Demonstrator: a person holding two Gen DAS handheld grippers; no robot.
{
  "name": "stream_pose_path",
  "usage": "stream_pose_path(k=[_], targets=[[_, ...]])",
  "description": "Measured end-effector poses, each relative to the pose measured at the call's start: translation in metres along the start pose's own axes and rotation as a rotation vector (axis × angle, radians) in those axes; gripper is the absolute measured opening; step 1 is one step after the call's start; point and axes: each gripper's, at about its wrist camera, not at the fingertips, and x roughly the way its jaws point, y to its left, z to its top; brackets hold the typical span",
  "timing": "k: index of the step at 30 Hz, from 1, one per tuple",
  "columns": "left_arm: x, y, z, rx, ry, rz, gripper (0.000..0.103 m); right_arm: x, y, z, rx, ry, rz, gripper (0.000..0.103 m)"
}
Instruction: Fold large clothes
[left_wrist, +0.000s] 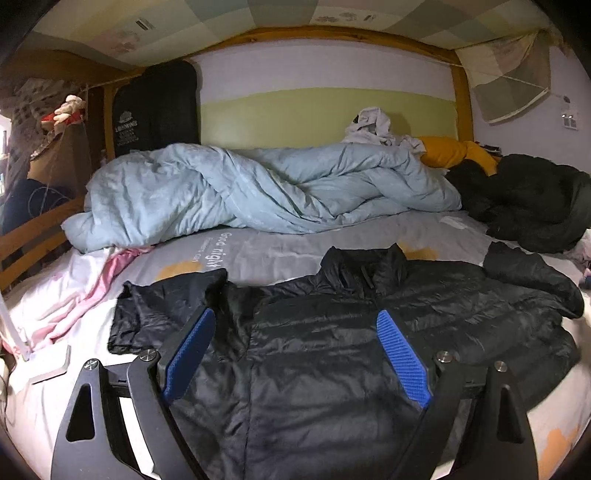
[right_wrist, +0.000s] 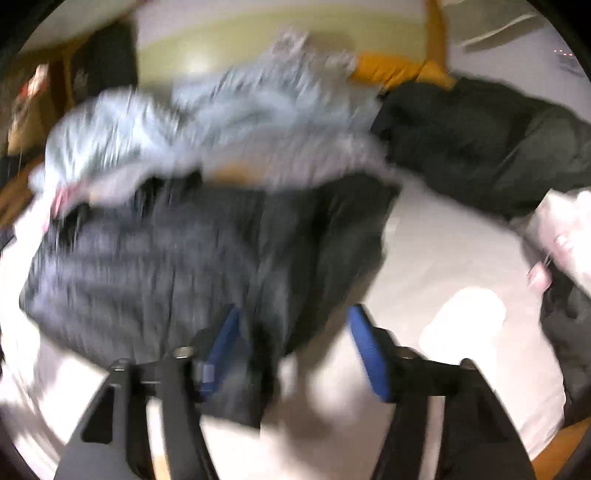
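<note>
Left wrist view: my left gripper (left_wrist: 295, 325) hangs spread wide, holding nothing, over the black puffer jacket (left_wrist: 332, 350), which lies flat on the bed (left_wrist: 258, 251), collar away, both sleeves out. Right wrist view (heavily blurred): my right gripper (right_wrist: 293, 321) is also spread over the jacket's right edge. I would pinch one sleeve cuff and fold it inward, keeping the body flat.

"Good night" reads upside down on the grey bedsheet (left_wrist: 258, 254) — smaller print beside it illegible.
</note>
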Motion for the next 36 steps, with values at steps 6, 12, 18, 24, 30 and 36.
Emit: stream_pose_path(k=[6, 12, 18, 24, 30, 36], targets=[[0.043, -0.003, -0.019, -0.022, 0.086, 0.001, 0.088, 0.037, -0.046, 0.065, 0.185, -0.047, -0.04, 0.069], [0.065, 0.002, -0.044, 0.0, 0.145, -0.011, 0.088, 0.14, -0.092, 0.093, 0.289, 0.1, -0.144, 0.069], [0.065, 0.008, -0.042, -0.038, 0.173, -0.109, 0.088, 0.189, -0.1, 0.095, 0.417, 0.188, -0.029, 0.069], [0.046, 0.01, -0.036, -0.006, 0.116, -0.074, 0.088, 0.209, -0.091, 0.096, 0.488, 0.185, 0.005, 0.004], [0.015, 0.035, -0.016, -0.042, 0.023, -0.014, 0.088, 0.136, 0.004, 0.156, 0.229, -0.068, -0.032, 0.003], [-0.009, 0.064, -0.003, -0.094, -0.001, 0.055, 0.088, 0.04, 0.121, 0.214, 0.081, -0.265, 0.077, 0.003]])
